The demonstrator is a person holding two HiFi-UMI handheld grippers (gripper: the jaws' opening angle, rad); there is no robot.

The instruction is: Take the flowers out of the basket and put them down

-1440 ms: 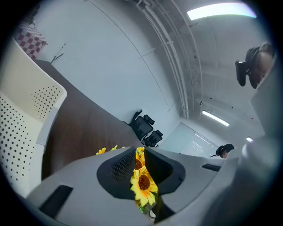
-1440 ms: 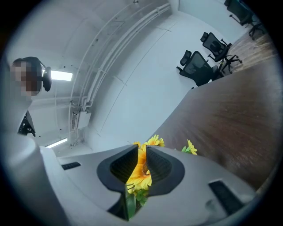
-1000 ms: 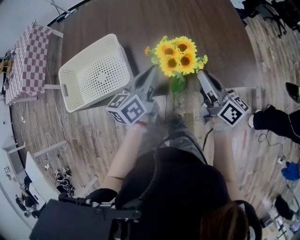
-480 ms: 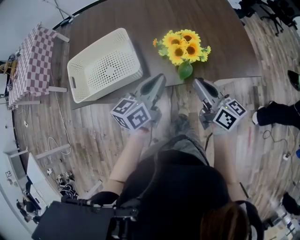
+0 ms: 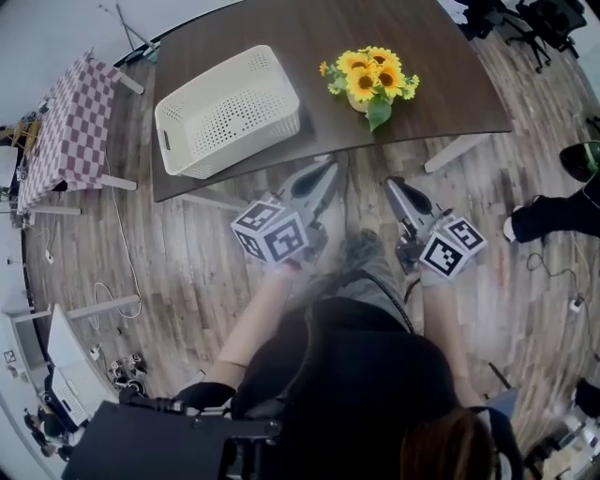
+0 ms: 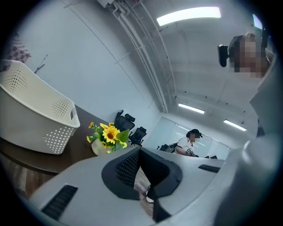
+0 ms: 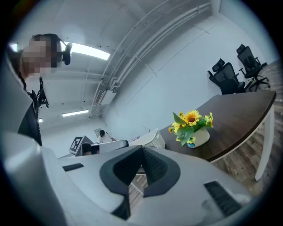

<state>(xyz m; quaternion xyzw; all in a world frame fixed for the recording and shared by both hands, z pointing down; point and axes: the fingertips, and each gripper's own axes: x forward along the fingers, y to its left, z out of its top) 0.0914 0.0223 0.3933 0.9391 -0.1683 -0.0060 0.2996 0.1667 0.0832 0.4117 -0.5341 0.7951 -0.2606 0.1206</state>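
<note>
Head view: flowers (image 5: 370,80) stand on the desk (image 5: 281,28) near its front edge, right of the empty basket (image 5: 232,111). A second ago the left hand-held gripper (image 5: 326,172) and right hand-held gripper (image 5: 393,184) flanked them. Now both have drawn back past that edge, over the floor, so the placing looks done.

Left gripper view: jaws closed on nothing, flowers well ahead beside the basket.

Right gripper view: jaws likewise closed and empty, flowers well apart, ahead and rightward.

No legible text or numbers, square coded markers on left gripper (image 5: 328,170), right gripper (image 5: 393,184)
</note>
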